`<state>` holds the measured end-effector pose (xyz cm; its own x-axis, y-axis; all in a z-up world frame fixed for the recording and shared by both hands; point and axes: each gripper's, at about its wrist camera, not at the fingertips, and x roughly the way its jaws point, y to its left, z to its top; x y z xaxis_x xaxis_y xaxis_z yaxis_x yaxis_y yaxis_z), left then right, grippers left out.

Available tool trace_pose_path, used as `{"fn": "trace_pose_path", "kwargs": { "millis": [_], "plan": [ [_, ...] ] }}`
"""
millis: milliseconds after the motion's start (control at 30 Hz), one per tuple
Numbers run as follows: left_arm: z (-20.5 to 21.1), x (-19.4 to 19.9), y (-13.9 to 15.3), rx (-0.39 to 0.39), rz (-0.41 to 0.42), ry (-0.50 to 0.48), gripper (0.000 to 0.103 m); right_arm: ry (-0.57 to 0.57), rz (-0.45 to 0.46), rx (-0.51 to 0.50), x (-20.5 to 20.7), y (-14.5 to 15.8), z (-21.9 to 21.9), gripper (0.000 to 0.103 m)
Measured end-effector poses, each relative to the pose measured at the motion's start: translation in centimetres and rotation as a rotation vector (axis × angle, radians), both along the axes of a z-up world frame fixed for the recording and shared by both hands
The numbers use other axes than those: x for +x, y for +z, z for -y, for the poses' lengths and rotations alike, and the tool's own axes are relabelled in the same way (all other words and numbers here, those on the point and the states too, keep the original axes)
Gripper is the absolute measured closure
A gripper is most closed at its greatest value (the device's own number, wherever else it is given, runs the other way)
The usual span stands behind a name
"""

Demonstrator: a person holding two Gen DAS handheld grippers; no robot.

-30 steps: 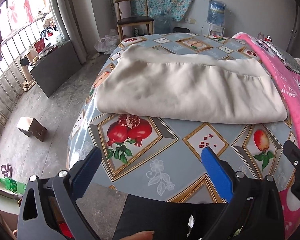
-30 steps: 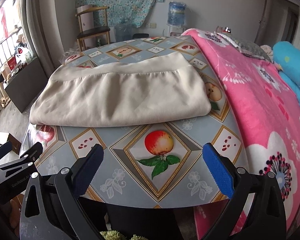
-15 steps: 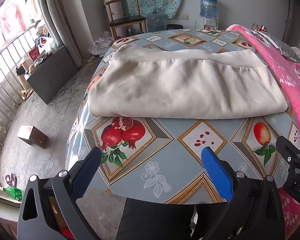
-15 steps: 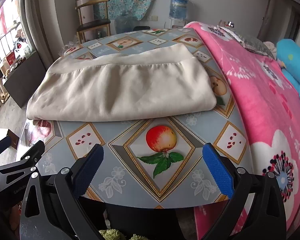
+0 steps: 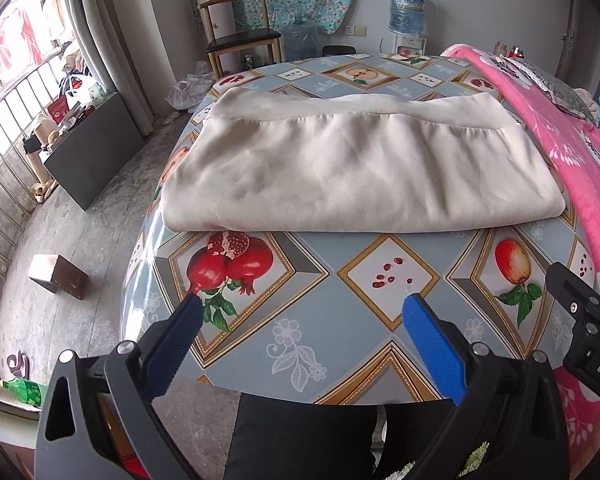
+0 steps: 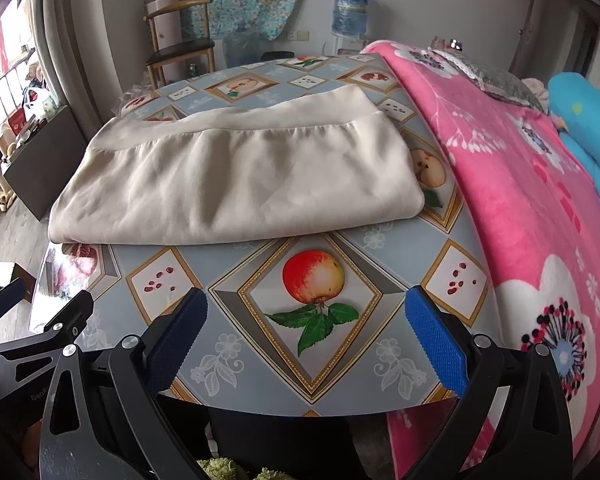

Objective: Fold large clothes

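Left wrist view: cream garment (image 5: 352, 172), folded flat, mid-desk (image 5: 340, 312), spanning left to right edges. Left claw (image 5: 300, 312) spread, empty, above near edge. Right claw (image 6: 306, 312) likewise spread, empty.

Ahead of the left gripper (image 5: 300, 320), whose blue fingers stand wide apart, bare table (image 5: 340, 312) runs clear up to the folded cream garment (image 5: 352, 172), which lies across the way. The right gripper (image 6: 306, 316), equally spread, has the same bare strip before it. Just to its right a pink blanket (image 6: 520, 208) borders the table. Left of the left gripper, floor (image 5: 80, 220) drops away, with a small box (image 5: 58, 276).
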<state>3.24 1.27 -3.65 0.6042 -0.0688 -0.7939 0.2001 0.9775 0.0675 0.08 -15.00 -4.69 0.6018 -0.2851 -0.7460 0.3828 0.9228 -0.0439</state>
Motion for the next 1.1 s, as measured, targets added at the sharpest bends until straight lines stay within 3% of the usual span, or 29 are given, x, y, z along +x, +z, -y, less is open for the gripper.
{"fn": "trace_pose_path", "kwargs": {
  "millis": [1100],
  "plan": [
    [-0.18,0.81,-0.13,-0.007,-0.023,0.017,0.005,0.015,-0.033,0.012,0.35,-0.39,-0.67,0.007]
  ]
}}
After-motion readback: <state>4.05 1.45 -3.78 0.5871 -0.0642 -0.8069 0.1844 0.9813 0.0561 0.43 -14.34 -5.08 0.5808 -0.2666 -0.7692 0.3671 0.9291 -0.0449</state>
